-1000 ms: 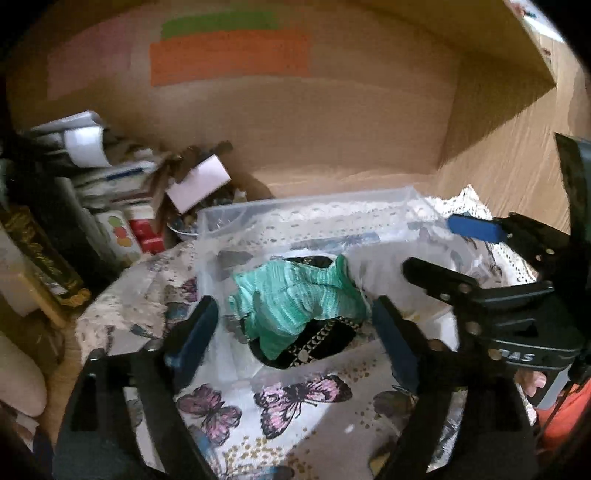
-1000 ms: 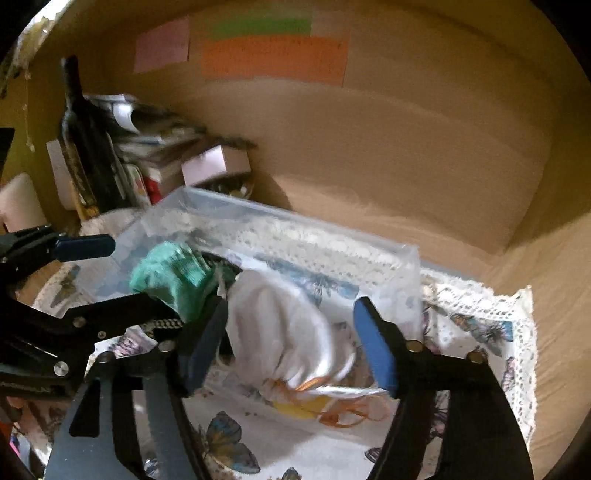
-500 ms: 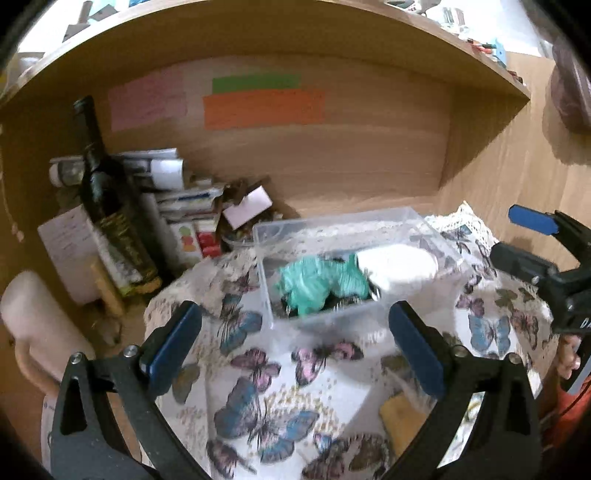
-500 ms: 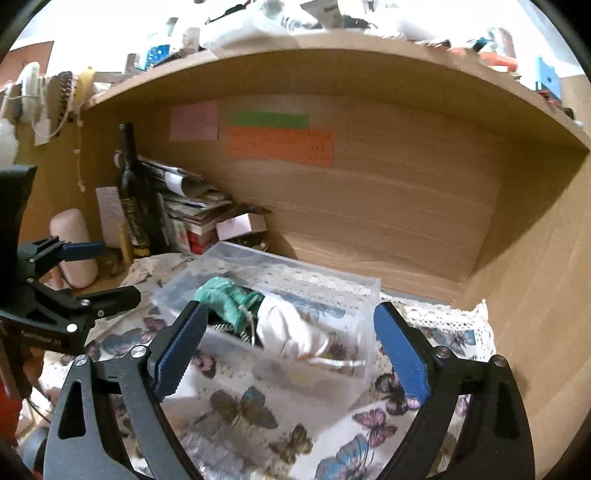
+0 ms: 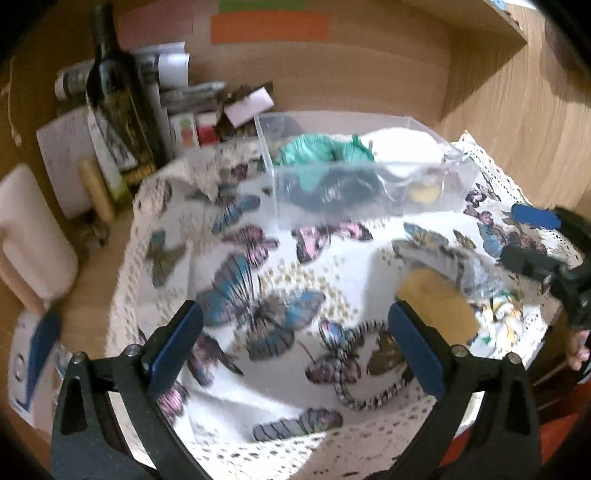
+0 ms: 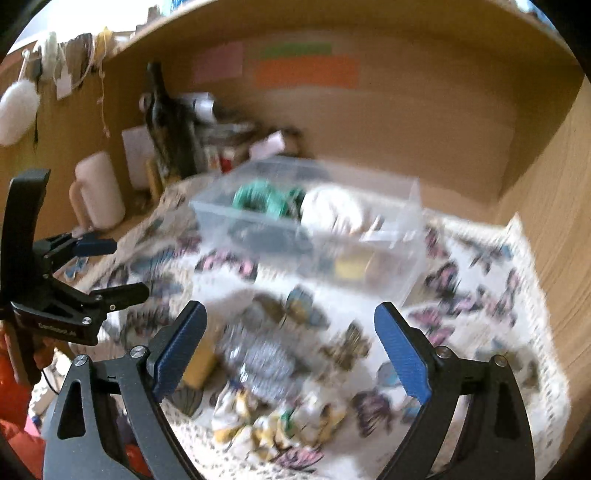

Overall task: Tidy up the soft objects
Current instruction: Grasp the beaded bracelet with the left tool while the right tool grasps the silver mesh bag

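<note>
Left tool (image 5: 295, 349) spread wide, nothing between its blue pads, hanging over the butterfly-print cloth (image 5: 258, 280) well short of the clear plastic box (image 5: 369, 184). Right tool (image 6: 290, 339) likewise spread wide and holding nothing, also short of the clear plastic box (image 6: 306, 229), above a blurred grey striped soft thing (image 6: 258, 362) and a crumpled white-and-yellow patterned cloth (image 6: 273, 421). Seen again from the left wrist at the right edge of that view (image 5: 535, 240), partly cut off, body only half in frame.

Inside the box: a teal knitted piece (image 5: 325, 151) toward its left side, a white soft bundle (image 5: 402, 147) to the right of the teal piece, something dark (image 5: 332, 188) beneath them, and a small yellow item (image 5: 421, 192) low against the near wall; shapes smeared behind the plastic, not clear what each one is. In front of the box and to its right, a tan rounded soft object (image 5: 436, 302) on the cloth, edges blurred, partly behind the left tool's right finger.

Left of the box: a dark glass bottle (image 5: 114, 99), stacked papers and small cartons (image 5: 177, 88), a pale pink mug-like jug (image 5: 33, 236) cut by the frame edge. Behind the box: wooden back panel with orange, green and pink paper strips (image 5: 269, 26). Whole right-wrist view motion-blurred, so fine detail unreadable.
</note>
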Action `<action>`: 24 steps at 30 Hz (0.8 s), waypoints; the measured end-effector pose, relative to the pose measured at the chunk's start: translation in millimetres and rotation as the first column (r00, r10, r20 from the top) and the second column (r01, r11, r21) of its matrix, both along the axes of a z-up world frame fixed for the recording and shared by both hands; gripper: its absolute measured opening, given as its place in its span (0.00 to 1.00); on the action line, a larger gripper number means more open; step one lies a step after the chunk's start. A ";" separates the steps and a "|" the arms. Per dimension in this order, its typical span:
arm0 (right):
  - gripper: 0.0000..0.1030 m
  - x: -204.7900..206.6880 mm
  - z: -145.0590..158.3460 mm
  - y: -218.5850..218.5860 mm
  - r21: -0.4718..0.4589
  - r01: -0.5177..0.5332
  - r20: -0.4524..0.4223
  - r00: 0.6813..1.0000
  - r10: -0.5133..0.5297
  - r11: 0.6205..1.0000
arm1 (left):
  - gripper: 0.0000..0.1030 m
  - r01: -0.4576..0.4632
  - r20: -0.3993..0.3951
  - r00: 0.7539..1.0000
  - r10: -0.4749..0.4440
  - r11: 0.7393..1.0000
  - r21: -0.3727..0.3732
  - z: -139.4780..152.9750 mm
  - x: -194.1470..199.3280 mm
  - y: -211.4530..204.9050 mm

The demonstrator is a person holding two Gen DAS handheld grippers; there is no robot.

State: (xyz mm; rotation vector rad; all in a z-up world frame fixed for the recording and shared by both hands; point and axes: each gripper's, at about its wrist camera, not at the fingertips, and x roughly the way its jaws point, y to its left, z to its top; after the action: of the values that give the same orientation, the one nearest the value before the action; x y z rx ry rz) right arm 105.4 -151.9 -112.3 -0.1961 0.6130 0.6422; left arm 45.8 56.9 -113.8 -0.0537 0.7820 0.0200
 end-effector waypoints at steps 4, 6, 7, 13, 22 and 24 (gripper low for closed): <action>0.84 0.2 -22.4 3.7 -0.010 -0.016 -0.076 0.997 0.016 1.000 | 0.71 0.034 -0.028 0.999 -0.035 0.999 -0.032 -11.0 -3.8 -4.7; 0.75 2.2 -29.8 6.3 -0.012 -0.024 -0.105 0.994 0.023 1.000 | 0.64 0.051 -0.030 0.998 -0.052 0.998 -0.033 -13.9 -5.6 -8.5; 0.72 3.1 -32.3 7.8 -0.014 -0.029 -0.116 0.993 0.027 0.999 | 0.58 0.065 -0.034 0.997 -0.066 0.997 -0.030 -15.7 -6.1 -11.3; 0.58 10.1 -43.7 17.3 -0.028 -0.053 -0.167 0.985 0.047 0.998 | 0.34 0.117 -0.066 0.991 -0.120 0.992 -0.049 -27.0 -5.7 -18.7; 0.23 19.5 -47.0 14.1 -0.020 -0.051 -0.192 0.980 0.046 0.998 | 0.07 0.095 -0.054 0.994 -0.098 0.994 -0.061 -26.3 -7.1 -10.9; 0.21 18.7 -44.2 10.7 -0.009 -0.039 -0.183 0.982 0.037 0.999 | 0.07 0.085 -0.040 0.995 -0.087 0.995 -0.059 -22.3 -7.8 -7.9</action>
State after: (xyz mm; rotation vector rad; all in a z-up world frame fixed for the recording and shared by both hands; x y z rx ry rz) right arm 124.0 -141.2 -156.5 -0.1620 0.7915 0.6985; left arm 38.0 49.0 -136.1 -0.0739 0.8268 -0.0832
